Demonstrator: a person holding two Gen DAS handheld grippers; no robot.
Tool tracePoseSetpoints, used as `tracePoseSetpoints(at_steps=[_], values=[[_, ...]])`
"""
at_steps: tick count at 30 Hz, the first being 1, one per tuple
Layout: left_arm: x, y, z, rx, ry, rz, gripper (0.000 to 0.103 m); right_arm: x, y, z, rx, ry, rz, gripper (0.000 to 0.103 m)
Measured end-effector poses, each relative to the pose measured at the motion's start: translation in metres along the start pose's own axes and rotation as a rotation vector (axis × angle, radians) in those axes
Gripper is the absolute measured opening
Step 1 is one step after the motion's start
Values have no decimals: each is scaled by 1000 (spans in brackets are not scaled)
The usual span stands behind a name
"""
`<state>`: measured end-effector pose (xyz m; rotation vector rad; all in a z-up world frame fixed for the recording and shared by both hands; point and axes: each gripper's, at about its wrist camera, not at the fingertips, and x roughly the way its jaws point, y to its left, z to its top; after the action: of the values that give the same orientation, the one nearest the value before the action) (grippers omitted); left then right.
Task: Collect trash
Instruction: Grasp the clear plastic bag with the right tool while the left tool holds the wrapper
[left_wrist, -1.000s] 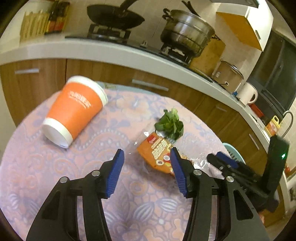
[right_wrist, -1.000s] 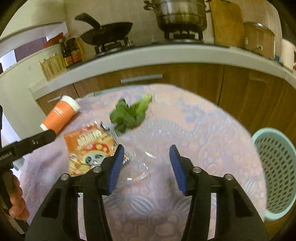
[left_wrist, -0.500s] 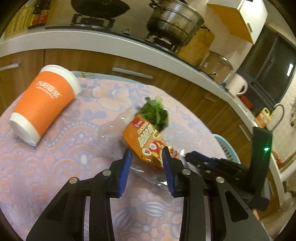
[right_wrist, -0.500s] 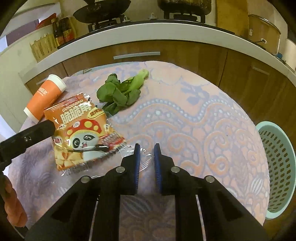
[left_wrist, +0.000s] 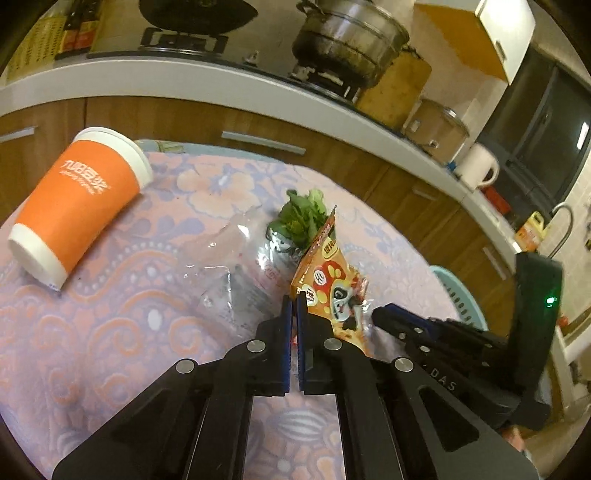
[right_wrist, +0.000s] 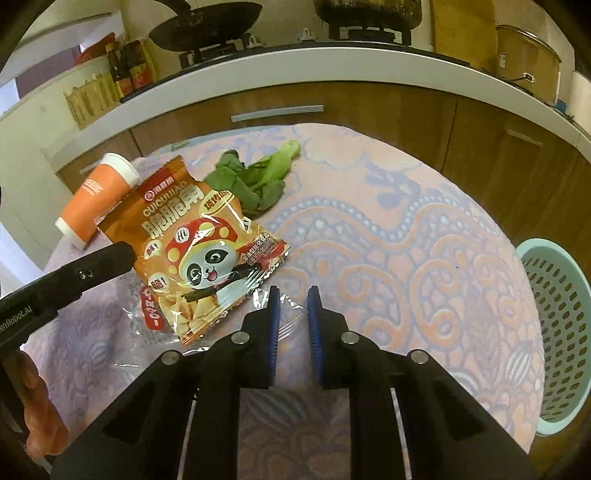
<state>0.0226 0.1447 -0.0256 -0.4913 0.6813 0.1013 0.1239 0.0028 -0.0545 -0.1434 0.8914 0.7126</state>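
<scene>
Left gripper (left_wrist: 293, 306): pressed together, pinching the near edge of the bag (left_wrist: 332, 291). Bag tilted up on edge, partly off the table (right_wrist: 406, 240).

Further left: cup (left_wrist: 77, 206), lying on its side at the table's far left, well apart from both grippers. Not yet handled.

Centre: film (left_wrist: 221, 258), clear and crumpled, spread flat beside and under the bag. Greens (left_wrist: 303, 218) just behind the bag, resting on the cloth.

Right gripper (right_wrist: 291, 306): just been closing, now narrowed to a slim gap. Film lying between the pads; firm pinch not confirmable, since cloth shows through the gap.

Far right: basket (right_wrist: 554, 332), off the table's edge and lower than the top. Nothing visible inside from this angle.

Step in hand, as judged: pickup of the first two pieces, bag in the left grip and film at the right.

Next move, as judged:
- Confirm the right grip on the film before lifting; thin, slippery stock, prone to sliding out.
- Lift both clear of the cloth.
- Carry rightward over the basket rim, then release.
- Keep the bag clear of the greens while lifting.
- Return for cup and greens afterwards.
</scene>
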Motion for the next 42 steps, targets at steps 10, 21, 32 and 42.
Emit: tracePoseSetpoints(at_steps=[10, 21, 32, 42], values=[[-52, 16, -1, -52, -102, -51, 0, -11, 5, -2, -19, -41, 63, 15], [-123, 42, 11, -92, -250, -54, 0, -24, 68, 14, -222, -14, 145, 95], [-150, 58, 13, -116, -299, -62, 0, 27, 98, 14, -338, 97, 38, 95], [-133, 59, 11, -114, -265, -66, 0, 25, 92, 16, -310, 78, 66, 41]])
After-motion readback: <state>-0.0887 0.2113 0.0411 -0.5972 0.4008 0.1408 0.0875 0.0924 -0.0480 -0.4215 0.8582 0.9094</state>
